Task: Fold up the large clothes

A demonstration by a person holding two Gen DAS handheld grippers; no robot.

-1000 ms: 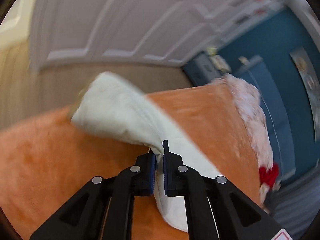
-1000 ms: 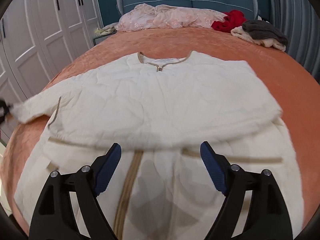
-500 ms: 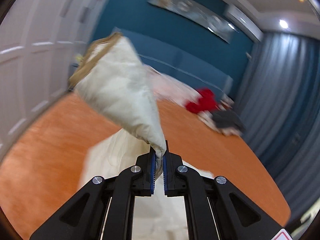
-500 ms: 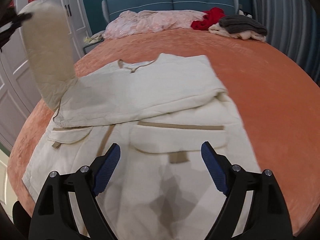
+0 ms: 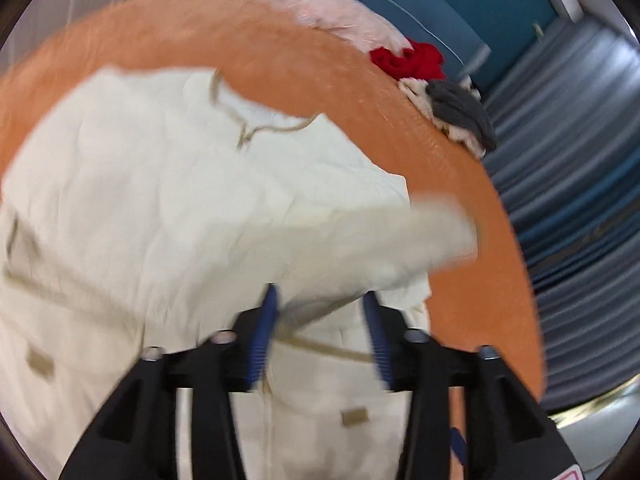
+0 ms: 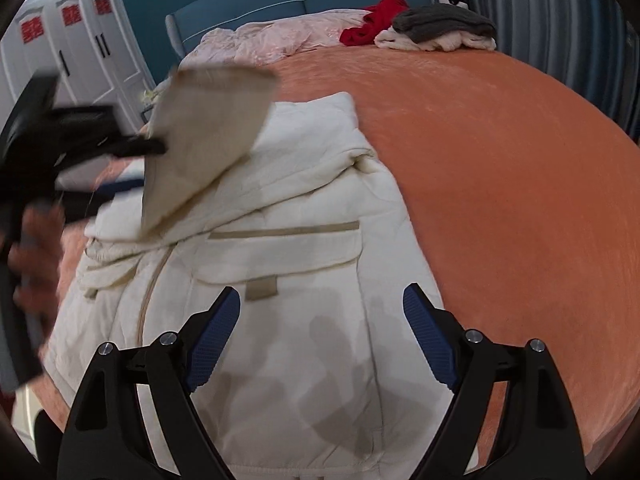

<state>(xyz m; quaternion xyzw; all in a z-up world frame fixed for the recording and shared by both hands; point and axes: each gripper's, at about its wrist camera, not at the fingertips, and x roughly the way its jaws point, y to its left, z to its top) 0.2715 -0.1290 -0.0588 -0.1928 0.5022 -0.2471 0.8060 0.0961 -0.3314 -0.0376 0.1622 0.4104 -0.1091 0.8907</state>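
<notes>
Fingers of left gripper (image 5: 320, 332) just parted, sleeve (image 5: 400, 236) freed; right gripper (image 6: 322, 336) wide, empty; right view shows hand (image 6: 34, 256).

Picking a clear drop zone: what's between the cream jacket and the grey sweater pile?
Only bare orange bedspread lies between the cream jacket and the grey sweater pile. Both wrist views show that stretch with nothing on it.

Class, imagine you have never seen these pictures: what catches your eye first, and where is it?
A big cream quilted jacket sprawls across the orange bedspread. Its sleeve flaps in mid-air beside the left tool, whose jaws have just been opening. A red garment glows near the headboard.
</notes>
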